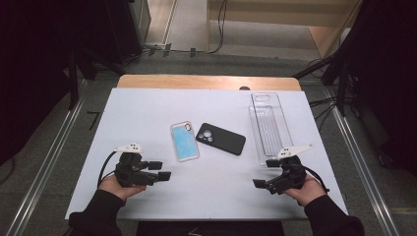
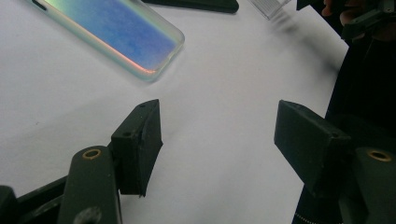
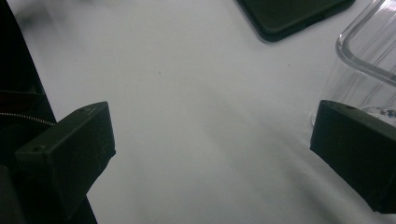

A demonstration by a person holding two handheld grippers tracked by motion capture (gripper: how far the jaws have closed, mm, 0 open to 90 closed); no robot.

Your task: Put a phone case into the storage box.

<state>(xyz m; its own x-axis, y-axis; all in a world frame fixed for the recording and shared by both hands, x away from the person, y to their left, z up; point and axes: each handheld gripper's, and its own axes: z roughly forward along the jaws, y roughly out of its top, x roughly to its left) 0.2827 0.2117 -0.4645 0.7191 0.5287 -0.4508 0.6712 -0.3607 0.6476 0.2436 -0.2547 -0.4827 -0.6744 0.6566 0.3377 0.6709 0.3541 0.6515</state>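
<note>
While both claws rest low in the high view with nothing between them, we note the left gripper (image 1: pixel 164 170) and right gripper (image 1: pixel 261 173) standing with jaws apart. At frame centre lie the iridescent blue clear-rimmed phone case (image 1: pixel 184 141) and the matte black phone case (image 1: pixel 221 138), just beside each other; the clear ribbed plastic tray (image 1: pixel 269 127) sits centre right. We judge that thin, flat cases could skate across the smooth white table sheet (image 1: pixel 137 113) under a pinch, and the right gripper's near jaw could knock the tray.
</note>
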